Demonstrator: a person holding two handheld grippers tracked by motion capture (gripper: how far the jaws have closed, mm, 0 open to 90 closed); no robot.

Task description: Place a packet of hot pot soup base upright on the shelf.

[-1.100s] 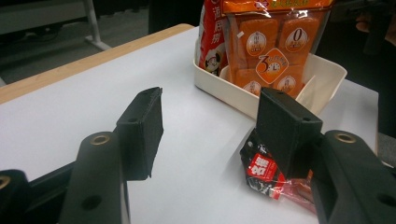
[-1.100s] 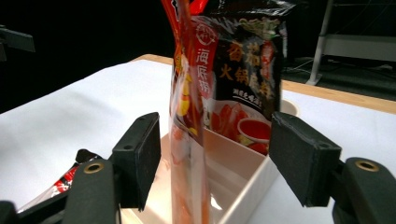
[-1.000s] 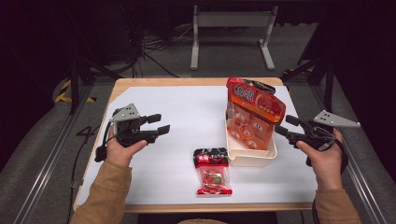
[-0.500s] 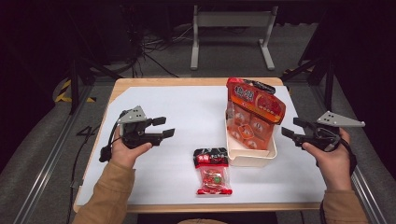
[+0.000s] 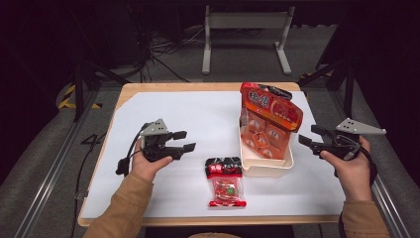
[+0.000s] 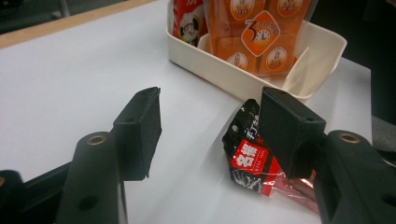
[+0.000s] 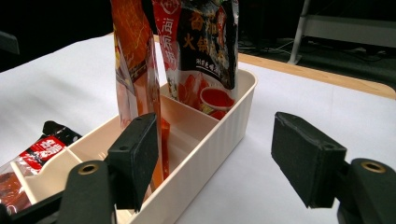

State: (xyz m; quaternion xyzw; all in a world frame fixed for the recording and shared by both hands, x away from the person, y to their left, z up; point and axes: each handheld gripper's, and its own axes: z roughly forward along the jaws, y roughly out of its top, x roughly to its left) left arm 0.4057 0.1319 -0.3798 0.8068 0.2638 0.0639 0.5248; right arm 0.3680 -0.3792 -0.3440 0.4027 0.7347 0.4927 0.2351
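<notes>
While both hands hover, the count stands thus. Item one: small red-and-black snack packet (image 5: 226, 182), flat on the white table cover (image 5: 163, 111), long axis running twelve to six, black header toward twelve, just outside the cream tray (image 5: 267, 167) at the tray's eight o'clock corner. Item two: left gripper (image 5: 183, 141), jaws apart and empty, tips pointing three o'clock; packet lies at its four o'clock, near, not touching. Item three: right gripper (image 5: 311, 135), jaws apart and empty, beyond the tray with its upright orange pouches (image 5: 270, 119). Judgement: left hand is nearer and unobstructed; the pick-up looks its job.
</notes>
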